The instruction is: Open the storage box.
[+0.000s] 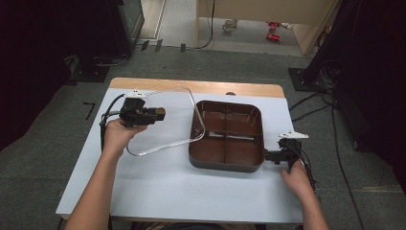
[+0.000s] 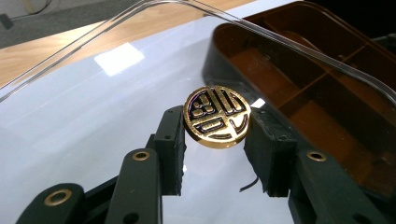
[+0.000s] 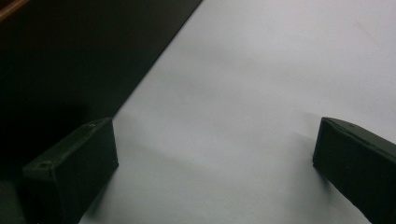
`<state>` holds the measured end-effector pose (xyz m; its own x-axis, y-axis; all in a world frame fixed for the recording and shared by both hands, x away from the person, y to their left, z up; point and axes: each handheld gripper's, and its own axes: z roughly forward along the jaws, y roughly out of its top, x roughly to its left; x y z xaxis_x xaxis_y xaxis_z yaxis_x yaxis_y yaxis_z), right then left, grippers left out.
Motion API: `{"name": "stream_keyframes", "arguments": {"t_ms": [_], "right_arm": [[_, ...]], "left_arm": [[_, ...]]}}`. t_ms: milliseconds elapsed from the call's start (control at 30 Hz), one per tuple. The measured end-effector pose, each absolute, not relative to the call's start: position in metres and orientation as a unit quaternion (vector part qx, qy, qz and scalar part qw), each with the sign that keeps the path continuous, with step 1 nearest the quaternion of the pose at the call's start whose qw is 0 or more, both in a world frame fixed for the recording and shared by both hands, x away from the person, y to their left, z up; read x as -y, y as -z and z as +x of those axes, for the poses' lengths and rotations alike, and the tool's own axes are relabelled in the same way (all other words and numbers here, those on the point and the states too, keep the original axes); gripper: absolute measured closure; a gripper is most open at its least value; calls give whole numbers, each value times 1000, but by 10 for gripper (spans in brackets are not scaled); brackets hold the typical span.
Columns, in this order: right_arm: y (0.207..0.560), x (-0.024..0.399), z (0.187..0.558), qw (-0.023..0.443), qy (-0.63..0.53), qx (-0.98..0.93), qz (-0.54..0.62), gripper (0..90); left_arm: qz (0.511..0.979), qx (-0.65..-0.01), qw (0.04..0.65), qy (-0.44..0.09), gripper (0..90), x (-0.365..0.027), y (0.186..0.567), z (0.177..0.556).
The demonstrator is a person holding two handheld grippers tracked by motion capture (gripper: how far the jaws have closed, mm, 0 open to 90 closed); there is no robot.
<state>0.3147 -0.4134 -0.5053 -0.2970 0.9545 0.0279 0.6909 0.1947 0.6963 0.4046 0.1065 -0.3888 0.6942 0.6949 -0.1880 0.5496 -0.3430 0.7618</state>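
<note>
Left hand-held gripper (image 2: pixel 215 140) clamps lid knob (image 2: pixel 216 116) beside brown tray (image 1: pixel 227 163); right one (image 3: pixel 215 172) apart

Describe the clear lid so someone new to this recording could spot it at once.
On the white table, look left of the brown divided tray. There the left gripper is shut on a round gold knob atop the clear lid, which leans against the tray's left rim. It alone is see-through, showing as a glossy rounded outline.
</note>
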Motion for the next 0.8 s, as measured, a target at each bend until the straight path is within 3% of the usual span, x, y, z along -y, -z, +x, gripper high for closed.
{"name": "stream_keyframes", "arguments": {"t_ms": [433,800], "right_arm": [[505,413,315,212,-310,-743,554,0],[505,413,315,212,-310,-743,554,0]], "left_arm": [[791,-432,416,-122,591,-151,398,414],[785,-466,390,-121,591,-162,425,426]]}}
